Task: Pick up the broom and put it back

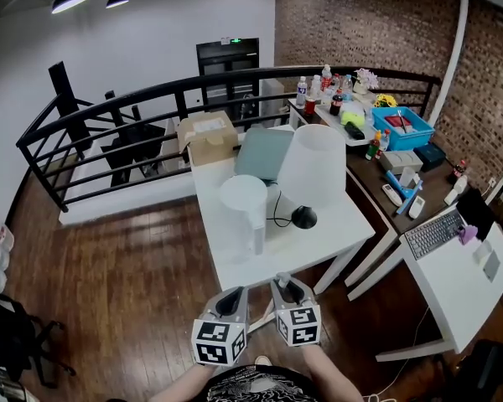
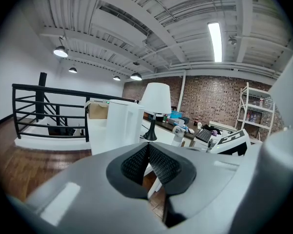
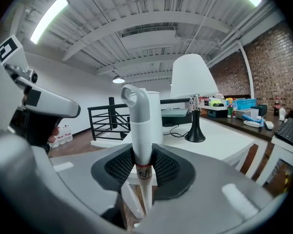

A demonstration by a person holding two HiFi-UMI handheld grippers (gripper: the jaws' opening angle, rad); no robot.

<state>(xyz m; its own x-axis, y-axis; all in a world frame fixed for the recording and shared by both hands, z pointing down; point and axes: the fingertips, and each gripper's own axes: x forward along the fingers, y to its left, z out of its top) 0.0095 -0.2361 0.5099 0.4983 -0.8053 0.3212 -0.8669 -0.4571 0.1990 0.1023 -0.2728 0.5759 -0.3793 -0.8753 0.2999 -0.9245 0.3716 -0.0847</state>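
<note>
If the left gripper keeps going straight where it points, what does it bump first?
Probably the front edge of the white table, just ahead of the left gripper; depth is hard to judge.

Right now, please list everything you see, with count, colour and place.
broom: 1, white handle, in right gripper
lamp: 1, white shade, on white table
jug: 1, white, beside lamp
cardboard box: 1, brown, table's far end
basket: 1, blue, dark desk, right
keyboard: 1, grey, far right
railing: 1, black, behind table
left gripper: 1, grey, shut, empty
right gripper: 1, grey, shut on broom
</note>
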